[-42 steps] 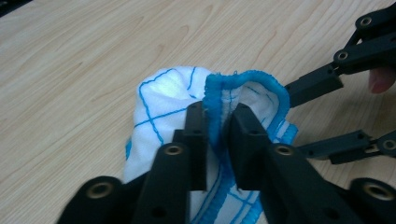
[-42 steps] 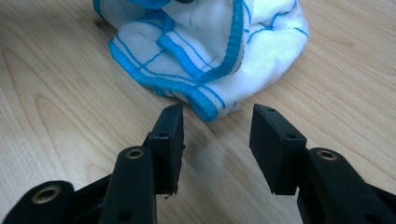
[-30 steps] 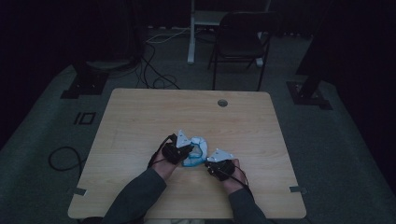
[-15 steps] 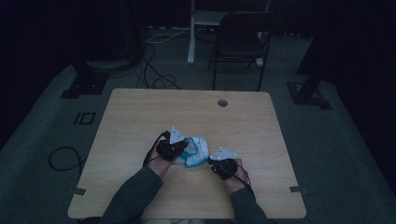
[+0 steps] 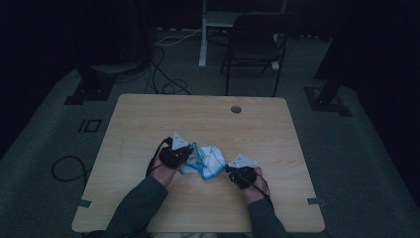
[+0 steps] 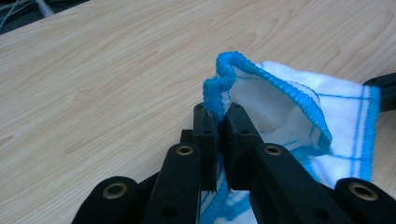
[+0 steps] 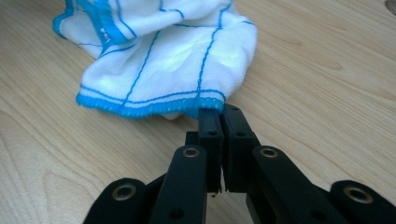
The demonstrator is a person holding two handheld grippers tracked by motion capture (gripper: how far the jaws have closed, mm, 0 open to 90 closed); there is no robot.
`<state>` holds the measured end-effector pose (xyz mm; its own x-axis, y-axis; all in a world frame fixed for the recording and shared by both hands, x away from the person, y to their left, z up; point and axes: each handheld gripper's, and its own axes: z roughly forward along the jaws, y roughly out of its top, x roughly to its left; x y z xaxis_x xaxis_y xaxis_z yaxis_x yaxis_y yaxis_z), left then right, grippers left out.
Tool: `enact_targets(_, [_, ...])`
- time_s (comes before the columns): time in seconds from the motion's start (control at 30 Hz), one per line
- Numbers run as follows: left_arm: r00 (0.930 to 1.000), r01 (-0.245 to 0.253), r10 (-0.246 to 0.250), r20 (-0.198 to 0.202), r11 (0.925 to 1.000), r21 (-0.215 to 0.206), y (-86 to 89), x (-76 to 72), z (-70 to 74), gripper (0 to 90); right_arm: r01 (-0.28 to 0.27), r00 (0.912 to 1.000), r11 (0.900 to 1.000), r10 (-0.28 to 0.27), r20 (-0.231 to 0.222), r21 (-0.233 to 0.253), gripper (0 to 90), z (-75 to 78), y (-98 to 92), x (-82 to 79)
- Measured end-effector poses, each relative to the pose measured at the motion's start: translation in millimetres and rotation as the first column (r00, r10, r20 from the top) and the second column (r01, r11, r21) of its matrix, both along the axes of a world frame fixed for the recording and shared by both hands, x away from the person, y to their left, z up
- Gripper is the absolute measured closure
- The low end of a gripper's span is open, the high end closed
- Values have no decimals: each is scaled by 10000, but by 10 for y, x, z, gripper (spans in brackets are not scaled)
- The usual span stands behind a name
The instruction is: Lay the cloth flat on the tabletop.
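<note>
We see 2 hand-held grippers working a white cloth (image 5: 207,160) with blue stitched edging on a pale wooden desk (image 5: 148,114). The left hand-held gripper (image 6: 218,108) has its jaws pressed together on a bunched fold of the blue hem, which sticks up just above the tips; the rest of the cloth billows away to the right of that gripper and lies partly under it. The right hand-held gripper (image 7: 219,112) has its jaws pinched on the blue hem at a corner of the cloth, and the crumpled white body with its thin blue grid lines spreads ahead of it and to its left, resting on the desk. In the high view the cloth sits between the 2 grippers, touching both, near the desk's near edge. A cable hole (image 5: 236,109) lies far ahead of the right gripper. Beyond the desk stands 1 dark chair (image 5: 256,47) on the floor.
</note>
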<state>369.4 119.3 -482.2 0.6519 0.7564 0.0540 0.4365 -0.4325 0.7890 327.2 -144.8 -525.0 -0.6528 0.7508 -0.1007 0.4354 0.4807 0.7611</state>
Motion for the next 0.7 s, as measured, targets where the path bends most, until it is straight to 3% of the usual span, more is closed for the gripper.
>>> enact_targets(0.7, [9935, -1101, 1089, -340, 9933, -353, 376, 159, -42, 858, 876, 9962, 9962, -876, -22, 1, 885, 140, -299, 144])
